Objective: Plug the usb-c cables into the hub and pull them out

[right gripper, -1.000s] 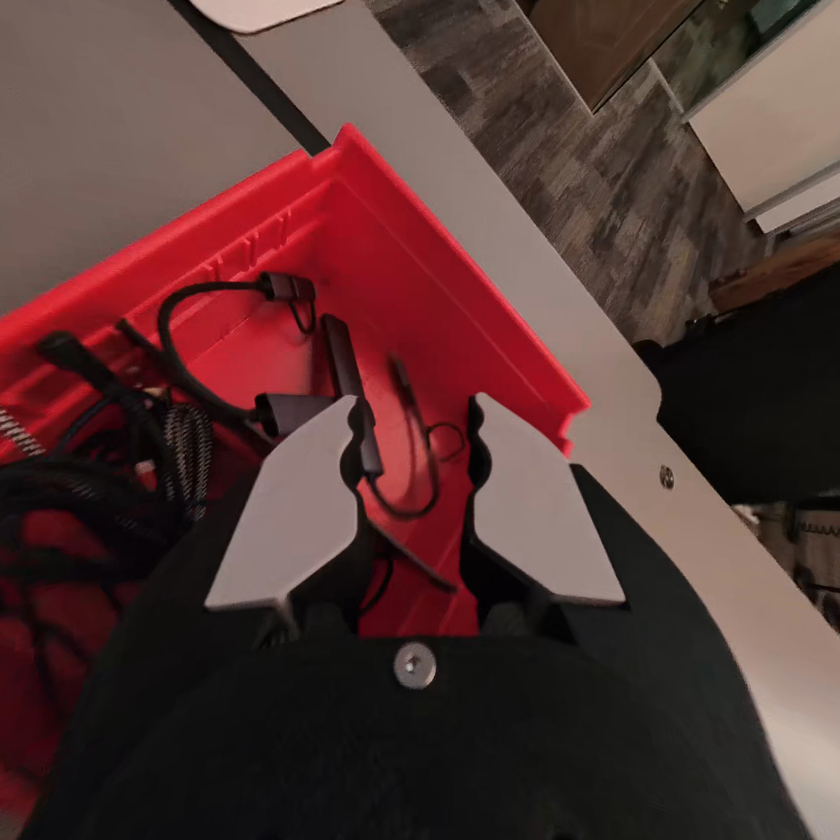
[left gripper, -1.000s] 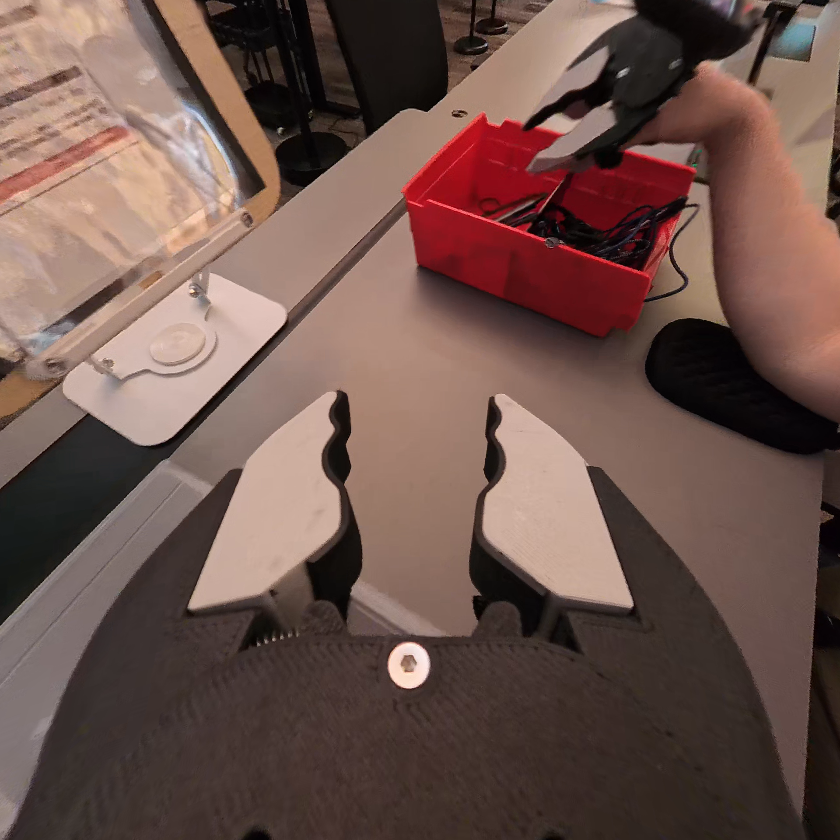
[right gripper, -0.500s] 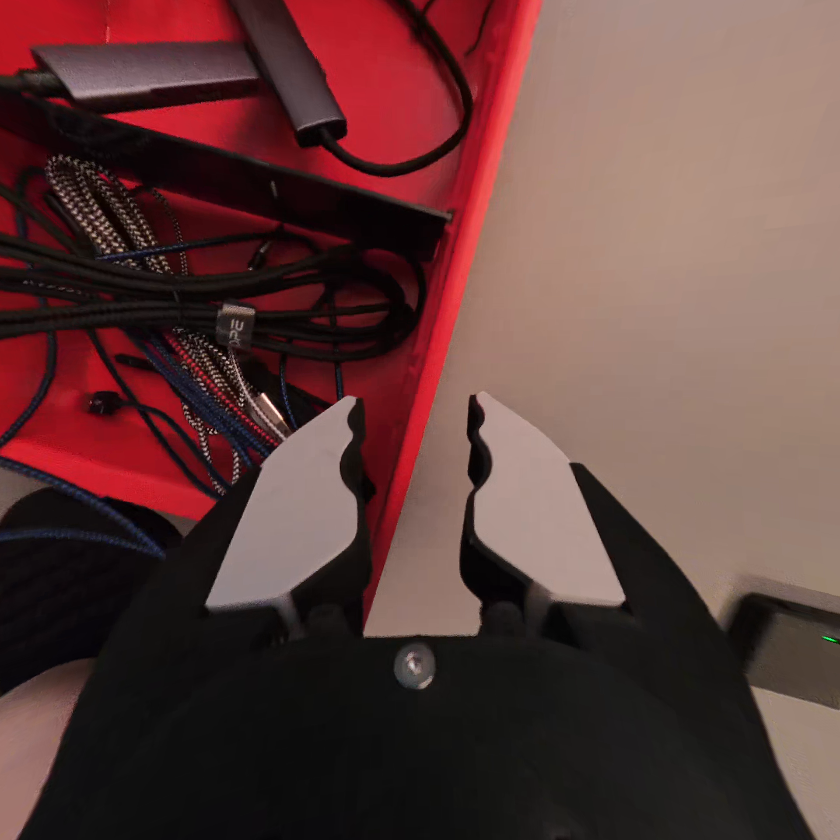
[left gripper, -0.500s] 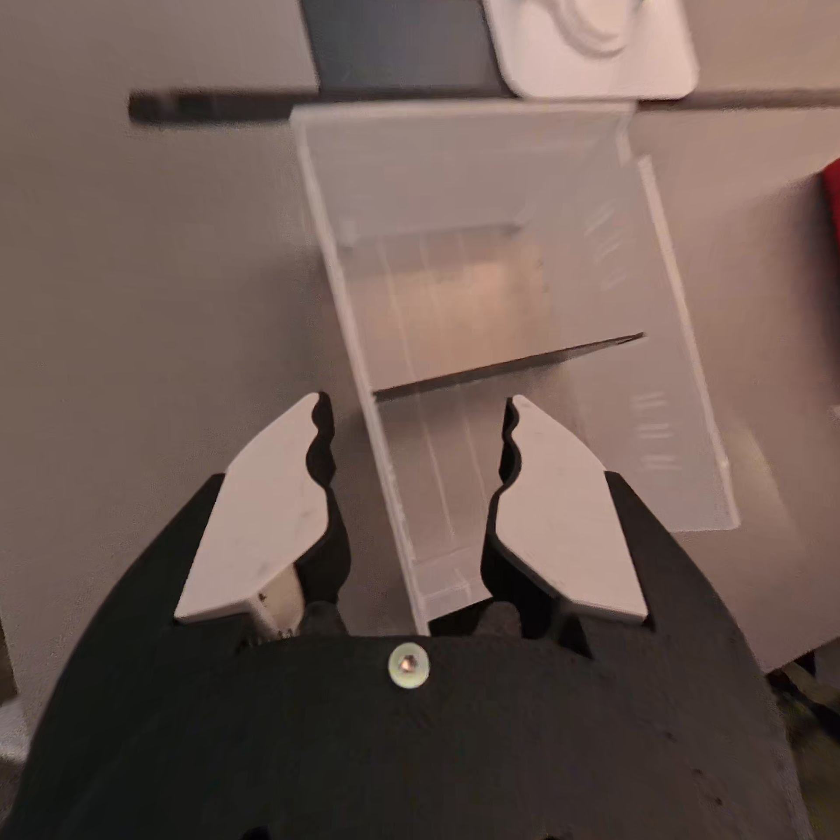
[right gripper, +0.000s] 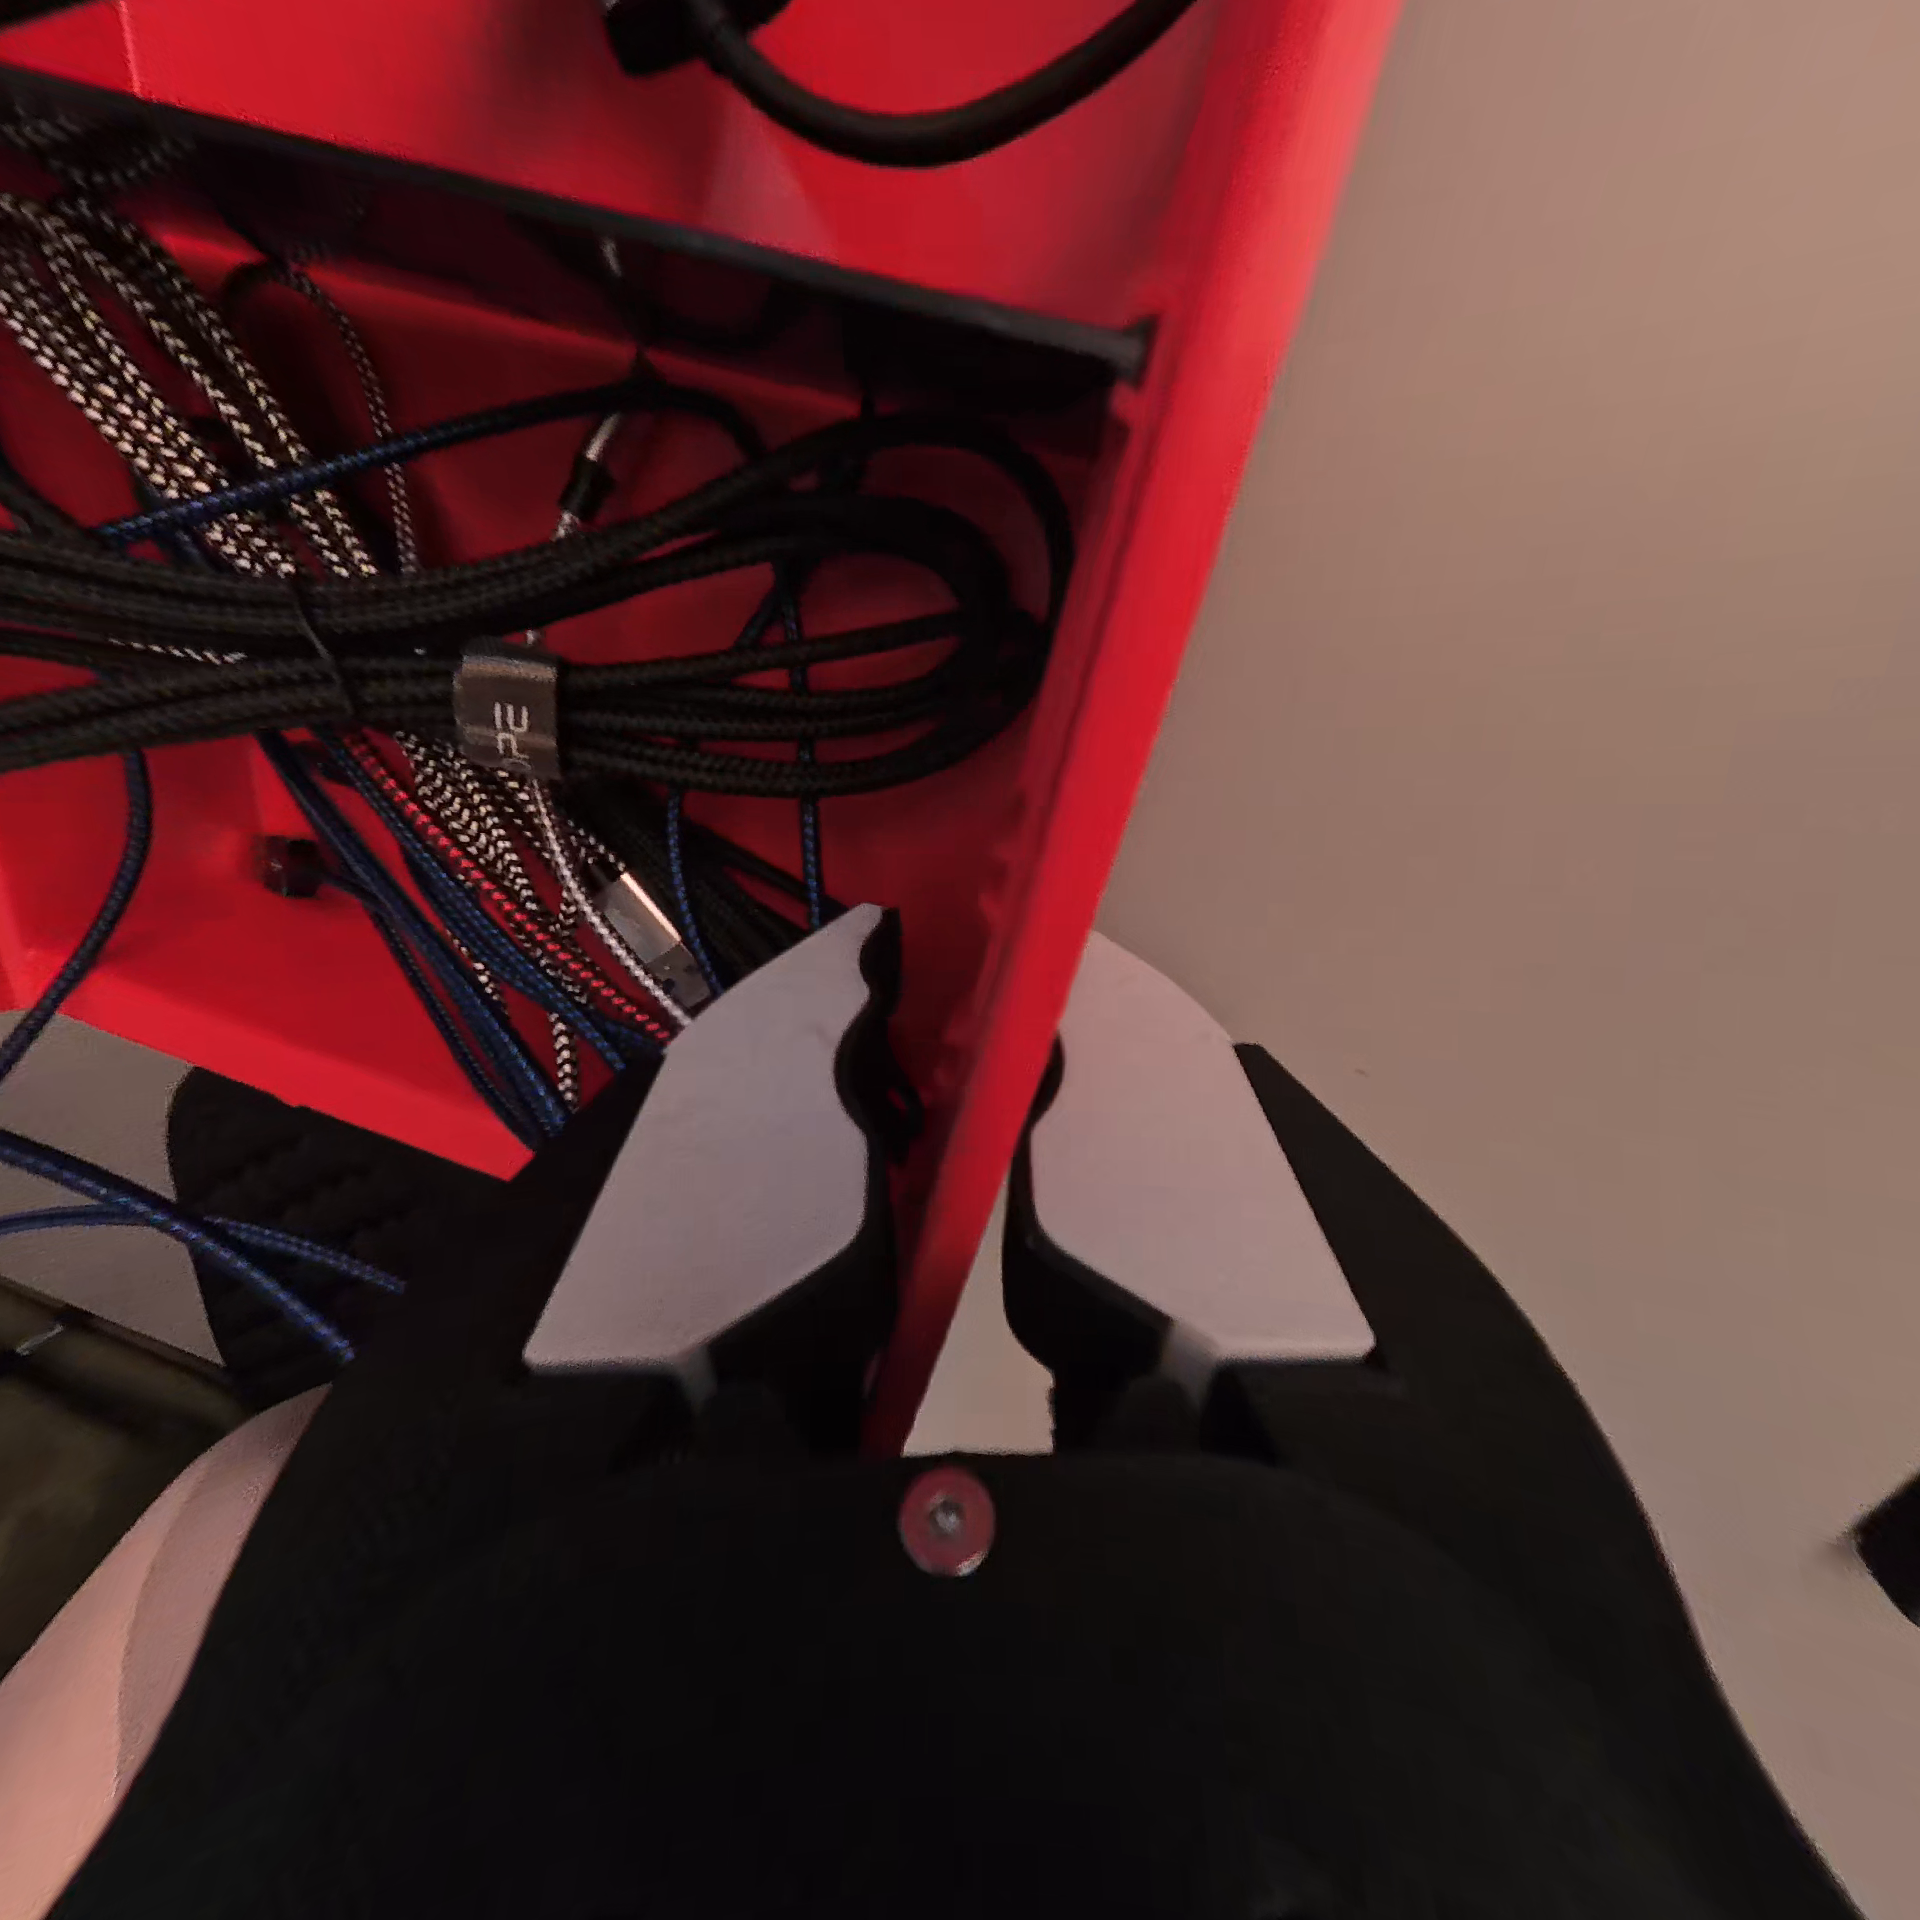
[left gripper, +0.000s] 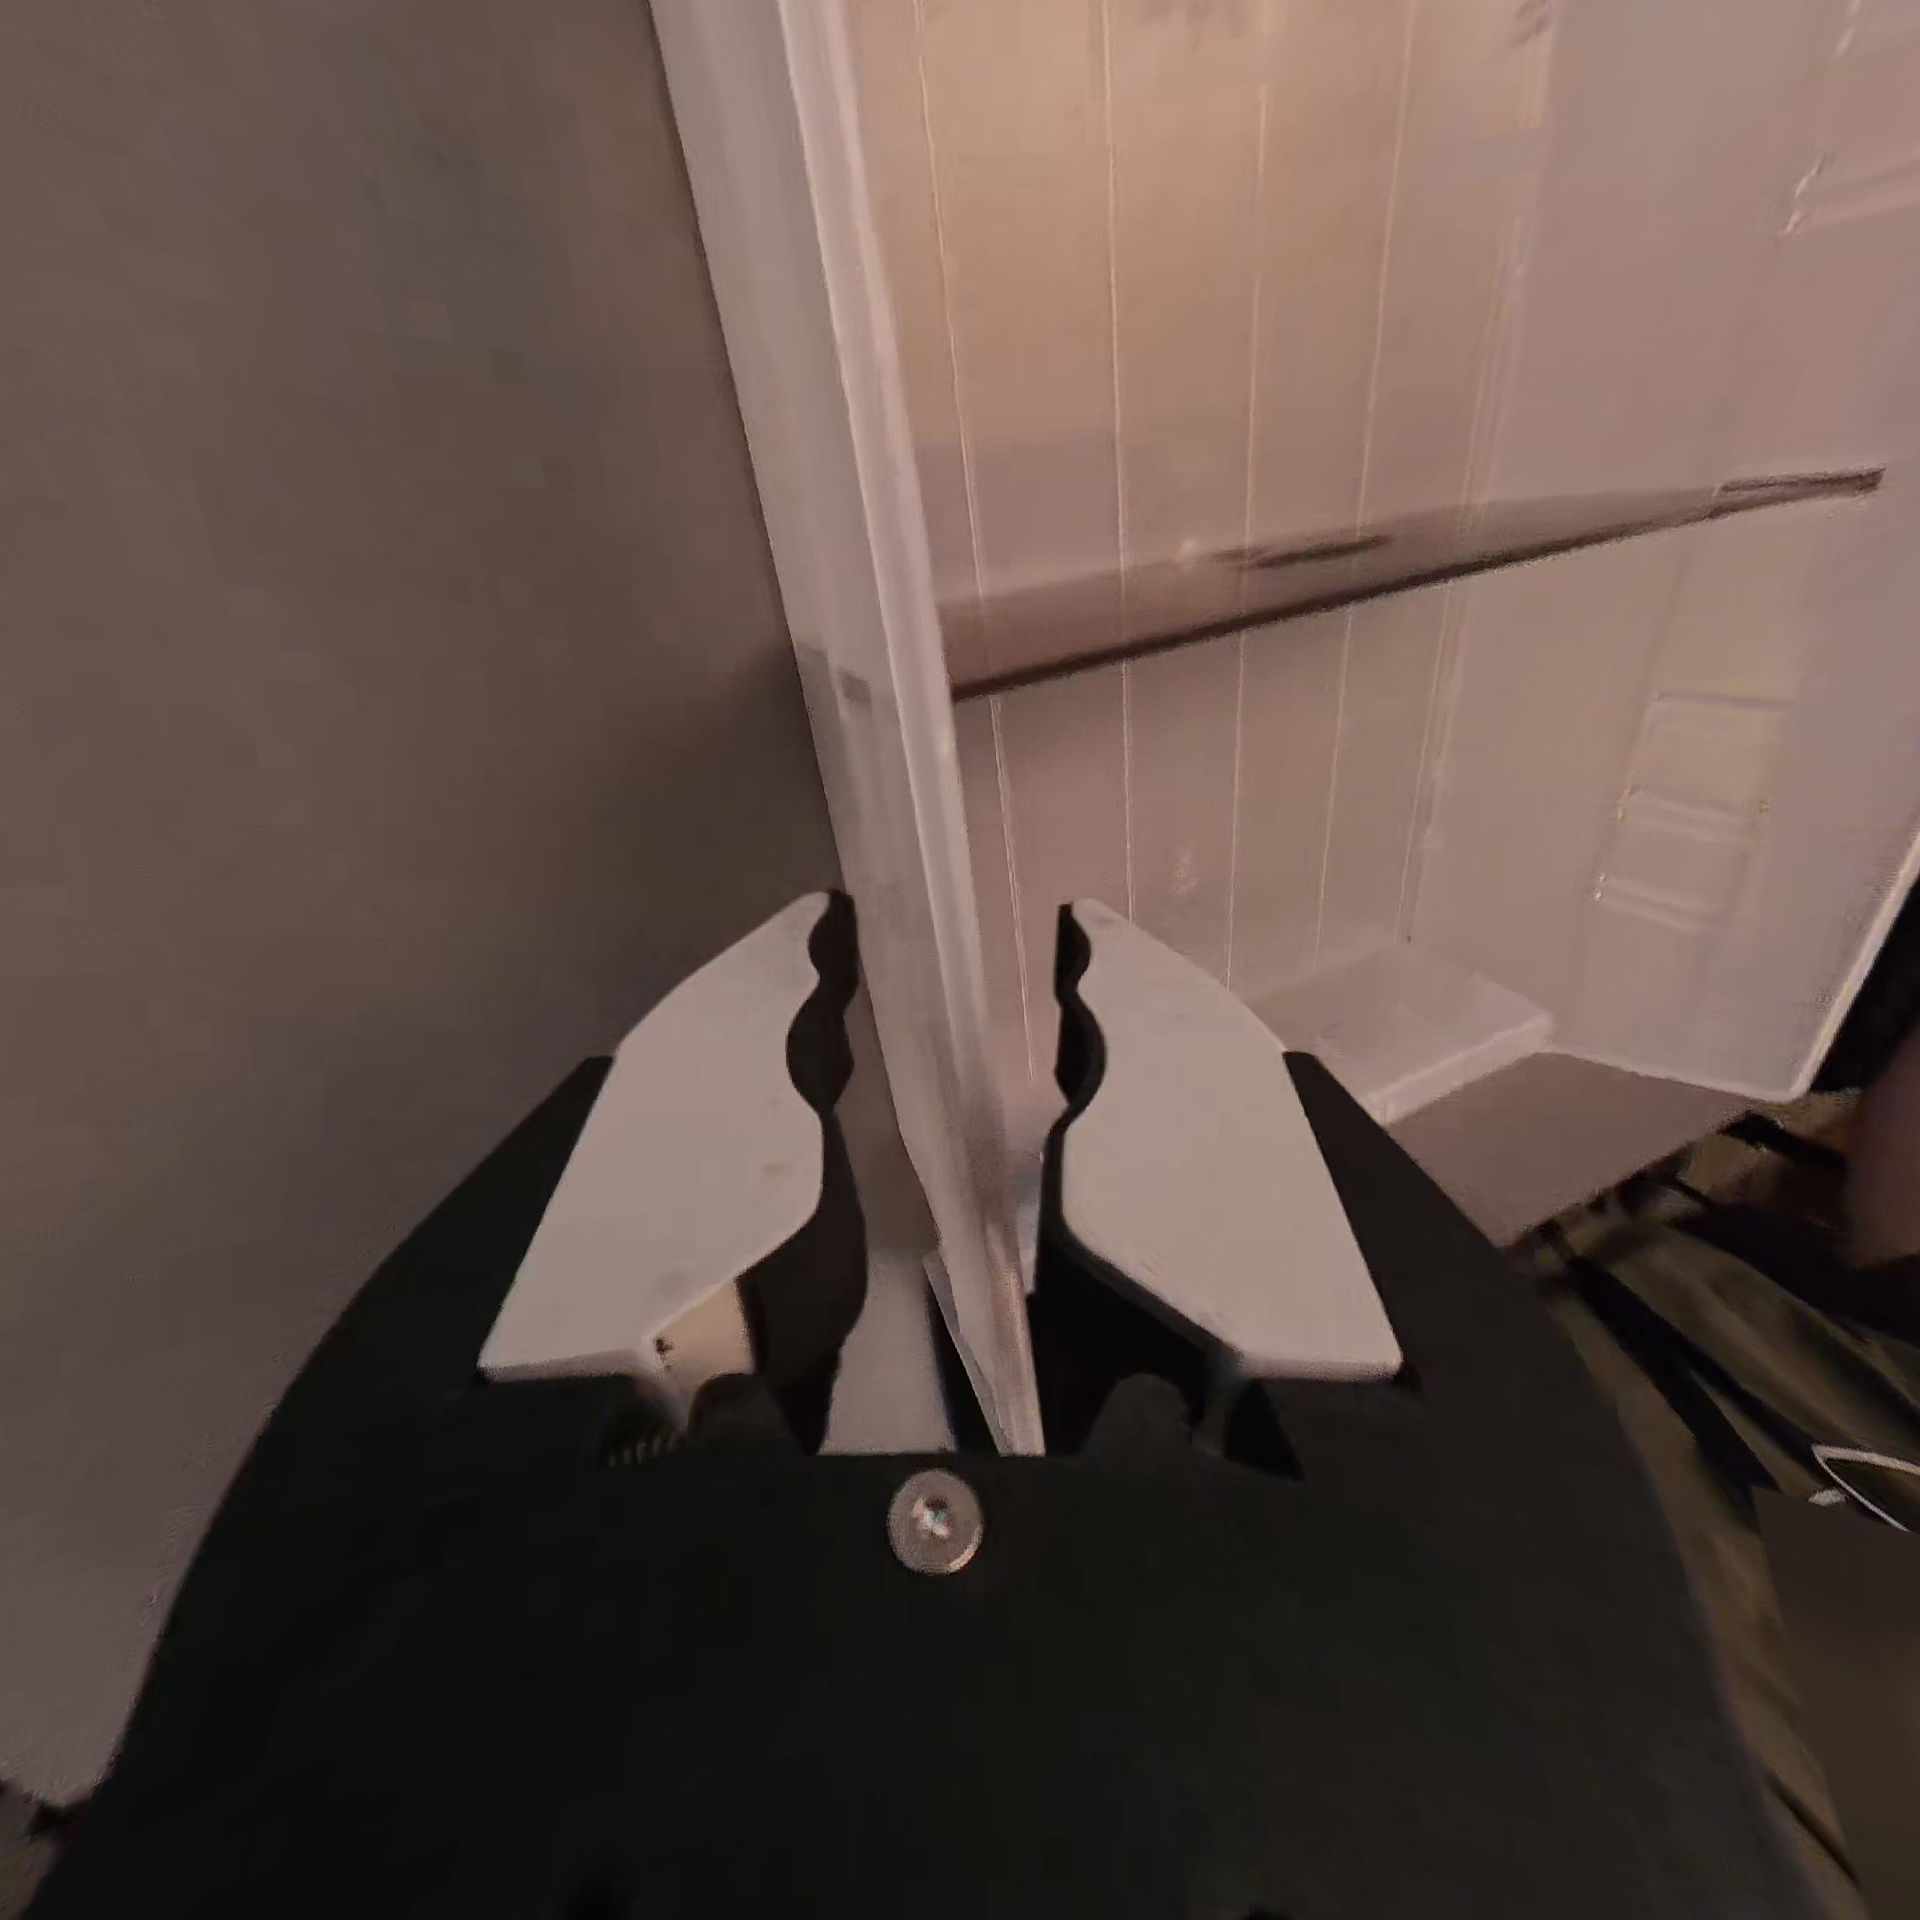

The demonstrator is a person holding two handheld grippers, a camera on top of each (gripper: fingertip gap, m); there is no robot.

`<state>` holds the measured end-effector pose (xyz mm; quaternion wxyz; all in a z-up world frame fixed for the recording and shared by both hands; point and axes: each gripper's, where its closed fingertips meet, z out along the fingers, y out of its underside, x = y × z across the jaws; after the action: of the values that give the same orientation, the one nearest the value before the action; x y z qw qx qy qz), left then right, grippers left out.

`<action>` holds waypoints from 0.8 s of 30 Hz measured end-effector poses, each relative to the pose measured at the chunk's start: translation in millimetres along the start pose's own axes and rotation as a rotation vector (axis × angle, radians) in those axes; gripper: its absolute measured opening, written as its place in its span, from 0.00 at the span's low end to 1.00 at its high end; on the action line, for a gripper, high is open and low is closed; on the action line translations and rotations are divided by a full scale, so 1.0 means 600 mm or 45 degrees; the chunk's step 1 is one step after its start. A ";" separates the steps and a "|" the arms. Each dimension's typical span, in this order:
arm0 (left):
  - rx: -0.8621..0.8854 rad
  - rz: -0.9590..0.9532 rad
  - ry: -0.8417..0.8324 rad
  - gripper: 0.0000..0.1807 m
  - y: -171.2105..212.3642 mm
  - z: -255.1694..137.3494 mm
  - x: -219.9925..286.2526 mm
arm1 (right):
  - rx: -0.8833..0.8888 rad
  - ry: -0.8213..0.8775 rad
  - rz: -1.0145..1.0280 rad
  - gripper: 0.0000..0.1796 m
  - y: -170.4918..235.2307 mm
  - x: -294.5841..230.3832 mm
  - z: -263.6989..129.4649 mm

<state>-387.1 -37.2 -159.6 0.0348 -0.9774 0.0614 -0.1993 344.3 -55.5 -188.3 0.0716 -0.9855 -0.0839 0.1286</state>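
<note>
**Both grippers astride bin walls, before any cable is picked**

Left wrist view: the left gripper (left gripper: 956, 1023) stands part-open astride the near side wall of a clear plastic bin (left gripper: 1455, 520) that rests on the grey table (left gripper: 364, 520). One finger is outside that wall and one inside; whether they press it cannot be told. The bin, crossed by a thin divider, looks empty.

Right wrist view: the right gripper (right gripper: 987, 997) likewise straddles the side wall of the red bin (right gripper: 1174, 623), jaws narrowly apart, closure unclear. Inside that wall lie the usb-c cables (right gripper: 665, 675), bundled black, blue and braided.

Judged step: positioning the bins. Next, a cable plug must be gripped. Only the right view shows cables; no hub is clearly seen.
</note>
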 end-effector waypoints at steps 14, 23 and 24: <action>-0.332 0.057 -0.265 0.05 0.035 0.026 0.015 | -0.229 0.061 -0.163 0.09 -0.011 -0.061 0.020; -0.374 0.172 -0.393 0.09 -0.005 0.063 0.085 | -0.389 0.056 -0.240 0.08 -0.035 -0.141 0.040; -0.373 0.194 -0.408 0.09 -0.009 0.067 0.093 | -0.402 0.059 -0.253 0.09 -0.038 -0.151 0.043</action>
<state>-320.1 -37.4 -174.4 -0.0834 -0.9837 0.1569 -0.0272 247.6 -46.9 -187.4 -0.0696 -0.9741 -0.1982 0.0835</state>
